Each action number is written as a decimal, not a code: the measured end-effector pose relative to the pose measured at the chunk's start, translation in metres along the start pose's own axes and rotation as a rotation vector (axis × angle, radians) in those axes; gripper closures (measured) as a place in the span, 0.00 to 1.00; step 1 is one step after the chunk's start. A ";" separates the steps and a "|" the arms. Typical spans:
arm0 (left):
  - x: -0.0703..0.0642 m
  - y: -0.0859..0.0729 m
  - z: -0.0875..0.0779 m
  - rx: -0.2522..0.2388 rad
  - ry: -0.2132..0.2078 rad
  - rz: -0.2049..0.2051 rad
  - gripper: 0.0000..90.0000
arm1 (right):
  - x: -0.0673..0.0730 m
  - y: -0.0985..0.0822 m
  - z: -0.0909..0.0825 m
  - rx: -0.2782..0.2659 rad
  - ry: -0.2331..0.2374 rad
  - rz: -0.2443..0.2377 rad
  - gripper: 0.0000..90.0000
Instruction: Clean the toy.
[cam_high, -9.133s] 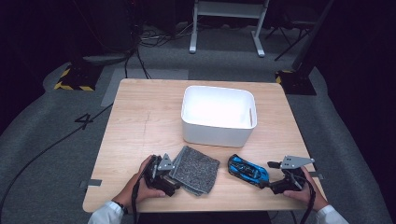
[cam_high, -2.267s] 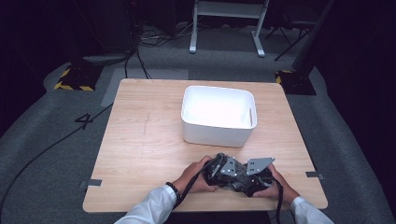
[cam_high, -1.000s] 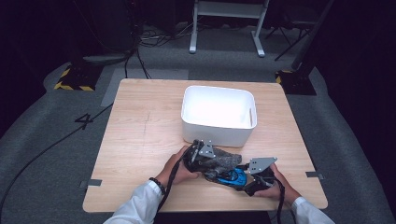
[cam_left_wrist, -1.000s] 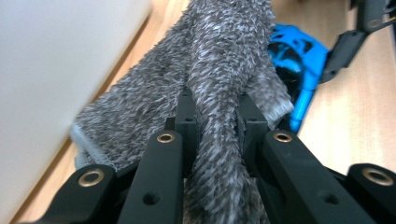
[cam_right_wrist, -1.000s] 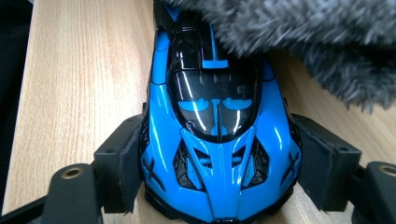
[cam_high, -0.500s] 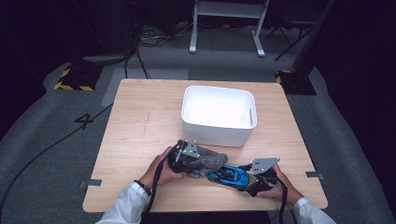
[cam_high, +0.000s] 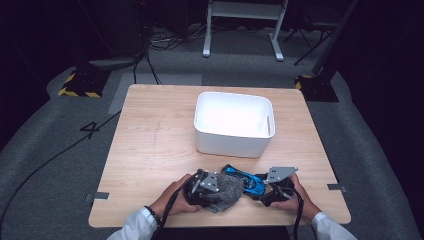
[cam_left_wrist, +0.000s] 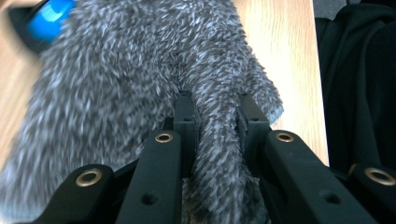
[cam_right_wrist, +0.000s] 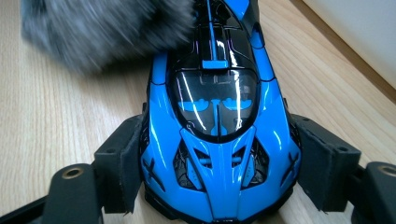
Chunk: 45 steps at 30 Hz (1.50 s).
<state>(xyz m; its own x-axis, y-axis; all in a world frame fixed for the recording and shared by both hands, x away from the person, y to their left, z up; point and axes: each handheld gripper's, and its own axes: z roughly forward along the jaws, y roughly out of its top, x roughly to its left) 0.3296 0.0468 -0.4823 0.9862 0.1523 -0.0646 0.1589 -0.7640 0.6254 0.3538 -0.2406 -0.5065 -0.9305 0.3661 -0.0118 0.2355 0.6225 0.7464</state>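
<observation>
Since half a second ago, the left tongs (cam_high: 220, 186) have dragged the grey cloth (cam_high: 227, 187) back off the blue toy car (cam_high: 245, 178), baring most of it. They pinch a cloth fold; the right tongs (cam_right_wrist: 219, 182) clamp the car's nose at the bench's (cam_high: 150, 150) near edge. Wiping looks midway; open room lies leftward, the white bin (cam_high: 232, 122) close behind.

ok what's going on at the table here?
A person works two handheld tools at the near edge of the wooden table. The right tool is clamped on the sides of a blue toy car. The left tool pinches a fold of grey fuzzy cloth, which lies against the car's far end. The white bin stands behind them.
</observation>
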 end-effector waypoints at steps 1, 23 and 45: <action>-0.001 0.004 0.005 0.005 -0.009 0.009 0.83 | 0.000 0.000 0.000 -0.001 0.005 0.004 0.29; 0.013 0.001 0.005 0.016 0.086 -0.045 0.84 | 0.004 0.001 -0.001 0.021 0.021 -0.021 0.29; 0.048 -0.009 -0.022 -0.066 0.240 -0.176 0.84 | 0.018 0.006 0.002 0.028 0.125 -0.113 0.29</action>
<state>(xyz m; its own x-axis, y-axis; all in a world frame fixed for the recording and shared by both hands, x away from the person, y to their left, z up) 0.3745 0.0747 -0.4742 0.9034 0.4287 0.0043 0.3156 -0.6718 0.6702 0.3395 -0.2286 -0.5035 -0.9788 0.2046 -0.0107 0.1330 0.6744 0.7263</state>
